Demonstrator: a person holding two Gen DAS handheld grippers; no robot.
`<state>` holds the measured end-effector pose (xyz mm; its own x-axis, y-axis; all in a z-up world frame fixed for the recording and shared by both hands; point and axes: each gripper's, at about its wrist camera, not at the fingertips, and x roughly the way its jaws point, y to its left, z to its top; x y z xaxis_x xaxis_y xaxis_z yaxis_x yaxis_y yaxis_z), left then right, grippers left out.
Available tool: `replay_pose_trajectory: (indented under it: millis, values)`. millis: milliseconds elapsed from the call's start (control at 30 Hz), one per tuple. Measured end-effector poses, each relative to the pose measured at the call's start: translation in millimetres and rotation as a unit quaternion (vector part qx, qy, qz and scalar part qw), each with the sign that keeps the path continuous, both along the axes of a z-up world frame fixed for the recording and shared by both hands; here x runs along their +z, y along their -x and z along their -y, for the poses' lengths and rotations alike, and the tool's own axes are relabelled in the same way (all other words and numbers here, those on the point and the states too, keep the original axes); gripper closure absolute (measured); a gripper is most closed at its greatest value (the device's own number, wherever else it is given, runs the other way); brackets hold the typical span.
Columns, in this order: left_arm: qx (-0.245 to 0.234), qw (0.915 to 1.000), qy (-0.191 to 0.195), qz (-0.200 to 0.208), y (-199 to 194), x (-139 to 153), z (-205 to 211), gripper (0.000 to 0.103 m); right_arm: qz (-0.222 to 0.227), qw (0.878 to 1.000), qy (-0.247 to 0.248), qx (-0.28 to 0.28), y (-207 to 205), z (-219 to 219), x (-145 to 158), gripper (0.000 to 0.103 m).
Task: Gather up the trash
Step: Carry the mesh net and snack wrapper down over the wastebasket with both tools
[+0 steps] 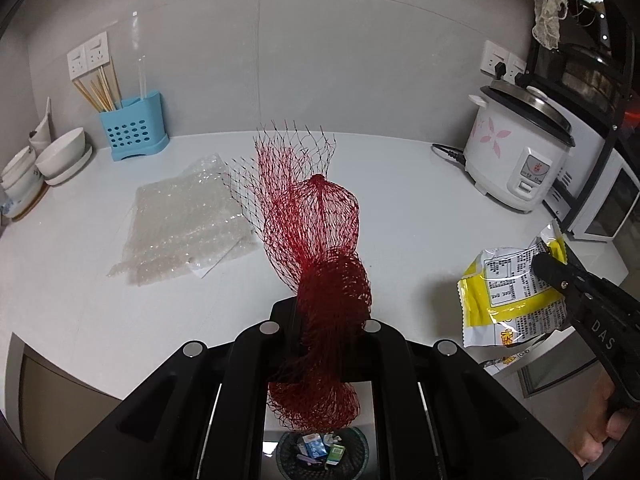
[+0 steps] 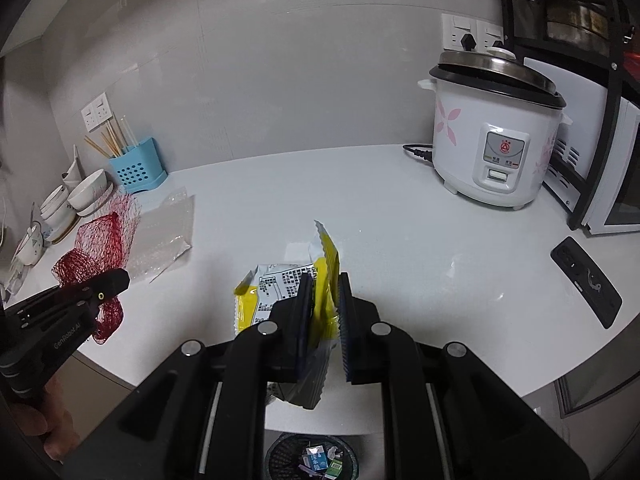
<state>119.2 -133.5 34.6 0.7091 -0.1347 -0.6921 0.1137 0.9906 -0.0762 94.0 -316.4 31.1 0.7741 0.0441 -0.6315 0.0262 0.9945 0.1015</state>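
1. Red mesh produce net (image 1: 320, 264): clamped in the left gripper (image 1: 332, 316), jaws nearly together on a bunched middle part. The net's open end fans upward above the fingers; its lower bulge hangs below them, off the counter edge.
2. Yellow-and-white snack wrapper (image 2: 280, 292): pinched in the right gripper (image 2: 325, 320), jaws narrow with the crinkled foil between the pads. The wrapper is clear of the countertop, one serrated corner sticking up, the rest drooping under the fingers.
3. Both grippers sit side by side above the counter's front edge; a hand (image 1: 600, 424) shows behind the right one in the left wrist view.
4. Wire waste basket (image 2: 312, 460): on the floor below both grippers, holding a few small cartons and scraps; the exact count is unclear from this angle.
5. Count on the counter: one bubble-wrap sheet (image 1: 188, 220) lying flat at left; one blue utensil holder (image 1: 134, 130) with chopsticks; roughly three or four white bowls and cups (image 1: 60, 156) stacked at far left; one white rice cooker (image 2: 492, 136) with pink flower print, plugged in; one black flat device (image 2: 586, 282) near the right edge.
6. Surface: white countertop (image 2: 400, 220), smooth and glossy. Room: grey wall panels, two wall socket plates, a black rack with a white appliance at far right.
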Motion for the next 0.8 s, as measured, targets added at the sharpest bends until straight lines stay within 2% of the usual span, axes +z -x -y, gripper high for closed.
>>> replay_pose_trajectory:
  millis: [367, 633, 800]
  values:
    - [-0.022, 0.9996, 0.018, 0.004, 82.6, -11.5, -15.2, 0.095, 0.026, 0.999, 0.004, 0.034, 72.5, -27.4, -16.6, 0.091]
    - [-0.03, 0.9995, 0.008, 0.009, 140.1, -42.0, -26.8, 0.095, 0.03, 0.998, 0.008, 0.046, 127.3, -44.6, -57.8, 0.091]
    - [-0.039, 0.9992, 0.008, -0.002, 181.3, -77.9, -31.5, 0.095, 0.03, 0.998, 0.005, 0.059, 160.5, -59.7, -81.9, 0.091]
